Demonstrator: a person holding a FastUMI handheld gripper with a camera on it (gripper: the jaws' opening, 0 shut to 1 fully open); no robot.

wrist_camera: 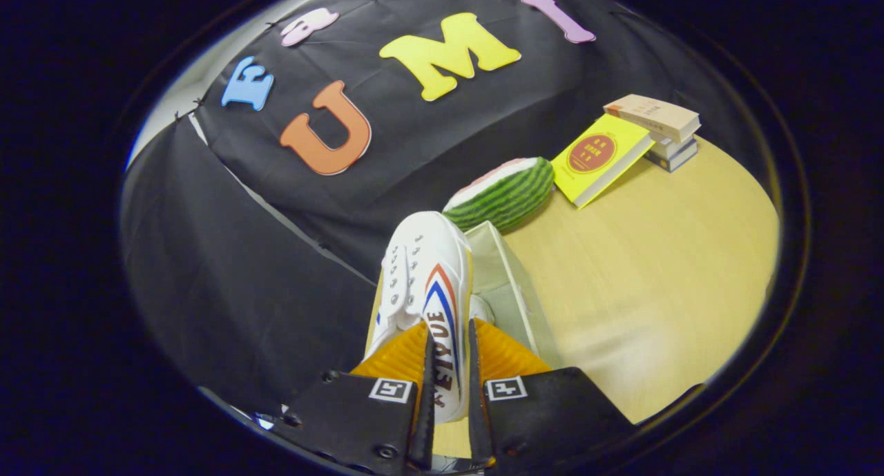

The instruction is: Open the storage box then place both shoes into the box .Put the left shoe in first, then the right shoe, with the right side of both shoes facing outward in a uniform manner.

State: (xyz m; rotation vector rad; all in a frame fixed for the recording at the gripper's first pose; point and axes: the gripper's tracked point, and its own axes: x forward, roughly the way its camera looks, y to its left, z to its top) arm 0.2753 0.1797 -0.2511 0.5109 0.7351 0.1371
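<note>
My gripper (449, 372) is shut on a white sneaker (425, 275) with red and blue stripes, and both fingers press on its side wall near the heel. The shoe points away from me, toe up, with its striped side facing right and its lace eyelets facing left. It hangs over the pale storage box (507, 289), whose open side and rim show just to the right of the shoe. A bit of a second white shoe (481, 309) shows inside the box, beside the held one.
Beyond the box lies a watermelon-shaped cushion (507, 193). A yellow book (599, 157) leans on a small stack of books (659, 127) at the far right. The light wooden table (656, 269) stretches to the right of the box.
</note>
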